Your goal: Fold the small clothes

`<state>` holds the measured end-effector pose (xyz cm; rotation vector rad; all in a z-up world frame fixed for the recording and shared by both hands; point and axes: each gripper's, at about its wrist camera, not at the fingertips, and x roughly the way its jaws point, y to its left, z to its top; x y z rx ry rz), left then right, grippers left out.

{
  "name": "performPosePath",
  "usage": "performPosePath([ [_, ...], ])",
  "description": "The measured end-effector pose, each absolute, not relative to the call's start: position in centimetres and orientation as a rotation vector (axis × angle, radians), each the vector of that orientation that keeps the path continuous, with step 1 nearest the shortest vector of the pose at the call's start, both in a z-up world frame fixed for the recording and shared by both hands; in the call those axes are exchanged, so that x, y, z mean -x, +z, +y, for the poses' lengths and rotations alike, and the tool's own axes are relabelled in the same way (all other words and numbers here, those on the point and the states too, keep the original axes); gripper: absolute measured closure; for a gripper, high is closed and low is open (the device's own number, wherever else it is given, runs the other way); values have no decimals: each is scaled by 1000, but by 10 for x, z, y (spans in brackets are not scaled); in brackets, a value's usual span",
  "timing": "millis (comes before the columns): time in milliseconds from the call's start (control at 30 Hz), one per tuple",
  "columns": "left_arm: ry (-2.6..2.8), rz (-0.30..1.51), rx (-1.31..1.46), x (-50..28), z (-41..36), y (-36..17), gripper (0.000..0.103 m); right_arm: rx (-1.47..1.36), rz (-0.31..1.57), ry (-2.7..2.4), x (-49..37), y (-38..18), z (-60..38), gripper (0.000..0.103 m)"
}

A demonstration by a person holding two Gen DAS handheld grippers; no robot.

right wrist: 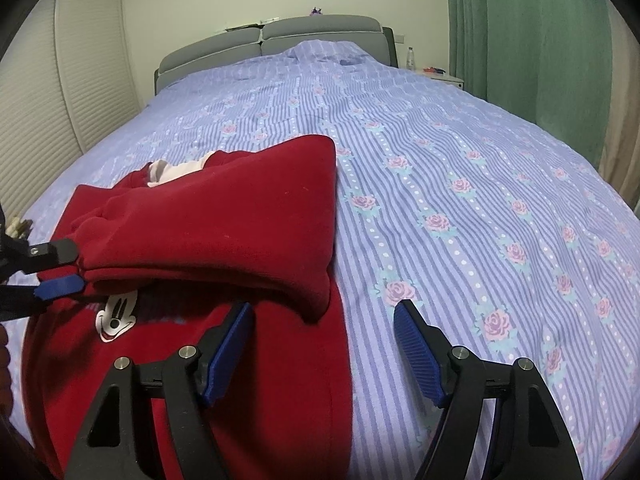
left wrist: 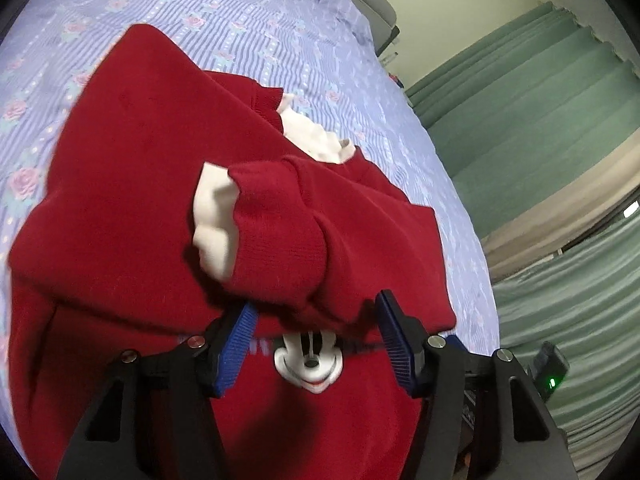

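A small red sweater (left wrist: 132,184) with a white collar and a Mickey Mouse face (left wrist: 308,364) lies on the bed, its top half folded down over its front. A sleeve with a white cuff (left wrist: 212,220) lies across the fold. My left gripper (left wrist: 316,322) is open, its blue pads on either side of the folded edge above the Mickey face. In the right wrist view the sweater (right wrist: 224,216) lies at the left and the left gripper (right wrist: 60,268) shows at its left edge. My right gripper (right wrist: 324,322) is open and empty, over the sweater's right edge.
The bed has a blue striped cover with pink roses (right wrist: 460,208) and a grey headboard (right wrist: 272,36). Green curtains (right wrist: 532,32) hang on the right. A nightstand with a bottle (right wrist: 410,58) stands by the headboard. A white louvred wardrobe (right wrist: 60,80) is on the left.
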<state>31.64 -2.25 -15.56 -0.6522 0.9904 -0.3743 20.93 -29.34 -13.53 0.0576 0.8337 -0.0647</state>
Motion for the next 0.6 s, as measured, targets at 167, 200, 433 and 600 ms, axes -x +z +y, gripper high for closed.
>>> performPosePath([
  [167,-347,991,737,-334,-13,-162,56,-63,833,-66,-209,-135,-295,32],
  [200,-342,980,719,-335,-12,-157,69,-68,833,-68,-209,-135,-295,32],
  [433,-418,770,450,-325,-35,-80,73,-83,835,-59,-214,-136,-297,36],
  [600,-487,642,396,-320,-38,-28,73,-116,833,-40,-226,-133,-296,37],
])
